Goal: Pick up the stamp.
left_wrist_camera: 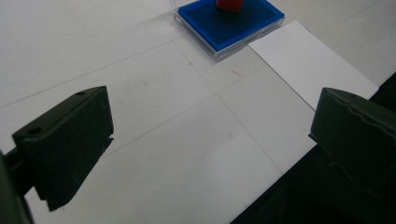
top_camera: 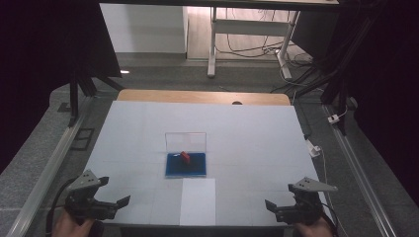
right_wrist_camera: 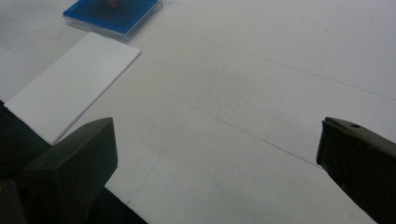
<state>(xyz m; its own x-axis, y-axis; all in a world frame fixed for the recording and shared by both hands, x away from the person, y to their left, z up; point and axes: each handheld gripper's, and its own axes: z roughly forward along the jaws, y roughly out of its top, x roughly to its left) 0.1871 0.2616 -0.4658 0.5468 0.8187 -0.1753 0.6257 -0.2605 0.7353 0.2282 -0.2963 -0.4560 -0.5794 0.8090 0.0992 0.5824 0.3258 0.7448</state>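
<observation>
Since the small red block (top_camera: 185,157) is set on the blue pad of a clear plastic case (top_camera: 186,166) with its lid raised, at mid-table, free access seems intended. A white sheet (top_camera: 197,201) lies just nearer. Well apart, the left gripper (top_camera: 114,199) and right gripper (top_camera: 271,206) are held wide open, empty, at the near corners.

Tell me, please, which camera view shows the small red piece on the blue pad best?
The high view: the red piece shows whole on the blue pad. The left gripper view cuts its top off at the frame edge; the right gripper view catches a sliver.
</observation>
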